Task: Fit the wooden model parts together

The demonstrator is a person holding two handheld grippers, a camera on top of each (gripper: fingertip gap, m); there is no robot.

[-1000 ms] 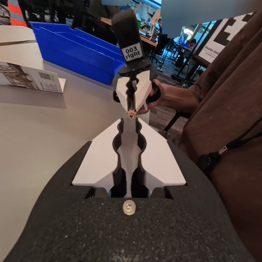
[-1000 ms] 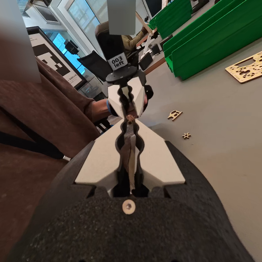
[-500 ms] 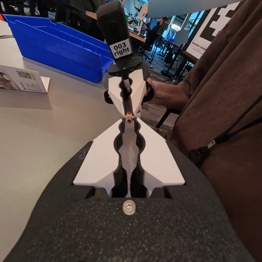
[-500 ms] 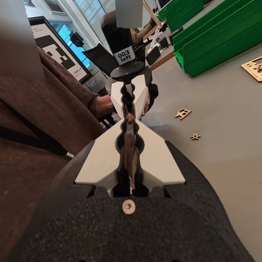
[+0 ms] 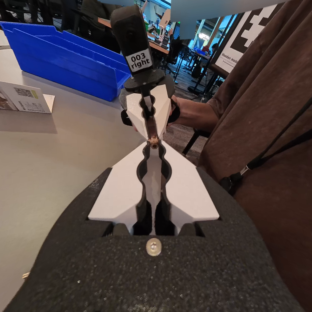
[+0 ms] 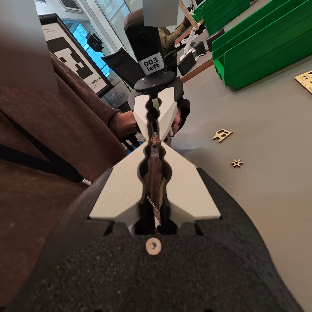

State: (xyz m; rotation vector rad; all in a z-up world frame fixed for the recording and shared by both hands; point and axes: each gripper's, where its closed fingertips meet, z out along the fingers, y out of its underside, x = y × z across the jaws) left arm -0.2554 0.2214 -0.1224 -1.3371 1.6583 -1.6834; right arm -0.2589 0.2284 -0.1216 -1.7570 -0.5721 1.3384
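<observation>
Left gripper [image 5: 153,146] and right gripper [image 6: 154,143] meet tip to tip in mid-air, above the near edge of the grey worktop [image 5: 50,160]. Both sets of fingers are pinched nearly together at the tips. Btwn them sits a small wooden gear [image 5: 154,141], toothed, w/ a hole in the middle. In the left wrist view it looks clamped at the right gripper's tips; whether the left fingers also grip a part, or just touch the gear, can't tell, too small.

Key relation: gear lies dead ahead of both tips, on the shared line of the two grippers, so neither hand is nearer. Likely next move is a straight push along that line.

Further out: a loose gear [image 6: 237,163] and a flat cut-out part [image 6: 222,135] lie on the worktop to the right, well apart from the grippers. Beyond them are green bins [image 6: 270,50]; a blue bin [image 5: 59,59] and a leaflet [image 5: 25,99] lie on the left.
</observation>
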